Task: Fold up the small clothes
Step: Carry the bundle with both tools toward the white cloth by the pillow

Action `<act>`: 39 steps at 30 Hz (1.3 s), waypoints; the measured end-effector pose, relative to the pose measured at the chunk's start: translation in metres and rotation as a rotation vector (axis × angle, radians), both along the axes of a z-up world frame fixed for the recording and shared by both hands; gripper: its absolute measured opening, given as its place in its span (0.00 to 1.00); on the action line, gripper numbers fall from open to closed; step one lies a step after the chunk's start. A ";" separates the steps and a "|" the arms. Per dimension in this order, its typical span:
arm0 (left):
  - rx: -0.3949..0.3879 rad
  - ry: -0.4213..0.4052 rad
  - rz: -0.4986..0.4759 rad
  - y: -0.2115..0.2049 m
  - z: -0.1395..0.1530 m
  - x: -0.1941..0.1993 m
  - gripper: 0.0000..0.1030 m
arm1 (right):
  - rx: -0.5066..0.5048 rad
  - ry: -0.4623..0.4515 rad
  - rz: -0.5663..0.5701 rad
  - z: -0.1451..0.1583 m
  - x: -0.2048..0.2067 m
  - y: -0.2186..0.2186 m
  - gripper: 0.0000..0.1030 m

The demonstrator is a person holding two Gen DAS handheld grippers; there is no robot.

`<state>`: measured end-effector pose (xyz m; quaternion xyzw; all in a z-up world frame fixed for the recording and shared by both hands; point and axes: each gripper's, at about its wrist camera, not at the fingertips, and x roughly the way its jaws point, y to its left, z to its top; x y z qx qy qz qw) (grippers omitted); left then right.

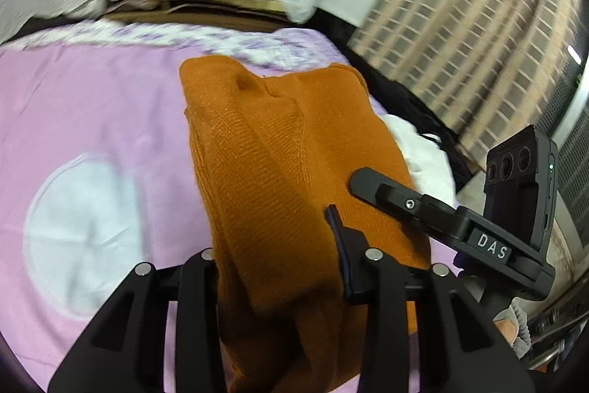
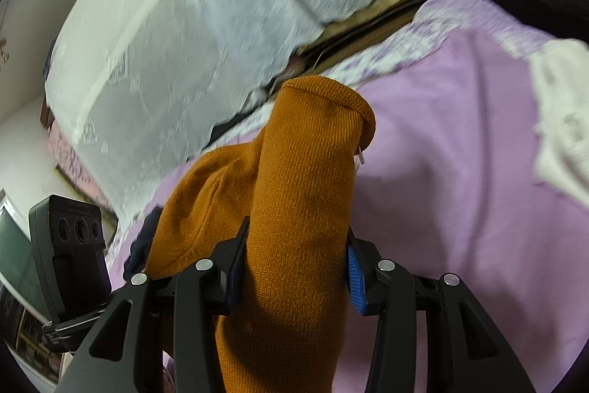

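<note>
So this looks like mid-fold to me: both grippers have a piece of the rust-orange knitted garment (image 1: 265,150) and it's up off the pale purple bed sheet (image 1: 92,98), not laid flat yet. The left gripper (image 1: 279,267) has its fingers pinched on a thick bunch of the knit, which spills over and hides most of the left finger. The right gripper (image 2: 294,264) is clamped on a rolled, tube-like section of the same garment (image 2: 302,194), blue pads pressing both sides. Long axis runs pretty much straight away from each camera, with the rounded hemmed end pointing off toward the white lace curtain (image 2: 176,24) at the far side of the bed. My guess for the next move: lower it onto the sheet, keep both pinches level so it doesn't twist, then lay one half over the other. Knit is floppy, so it'll sag between the grips.
</note>
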<state>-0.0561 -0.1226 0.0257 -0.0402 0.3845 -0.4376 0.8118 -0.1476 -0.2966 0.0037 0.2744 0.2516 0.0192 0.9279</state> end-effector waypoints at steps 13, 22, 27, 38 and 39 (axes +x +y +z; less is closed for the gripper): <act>-0.012 -0.141 -0.227 -0.135 0.063 -0.056 0.34 | 0.004 -0.151 -0.243 0.054 -0.095 -0.113 0.44; -0.017 -0.177 -0.332 -0.217 0.082 -0.077 0.35 | -0.004 -0.198 -0.365 0.074 -0.131 -0.175 0.44; -0.011 -0.176 -0.373 -0.256 0.082 -0.071 0.35 | 0.006 -0.204 -0.417 0.075 -0.135 -0.205 0.44; 0.089 -0.112 -0.430 -0.326 0.031 -0.041 0.36 | 0.117 -0.139 -0.508 0.022 -0.116 -0.269 0.44; 0.100 -0.099 -0.431 -0.330 0.023 -0.036 0.36 | 0.127 -0.131 -0.511 0.016 -0.114 -0.272 0.44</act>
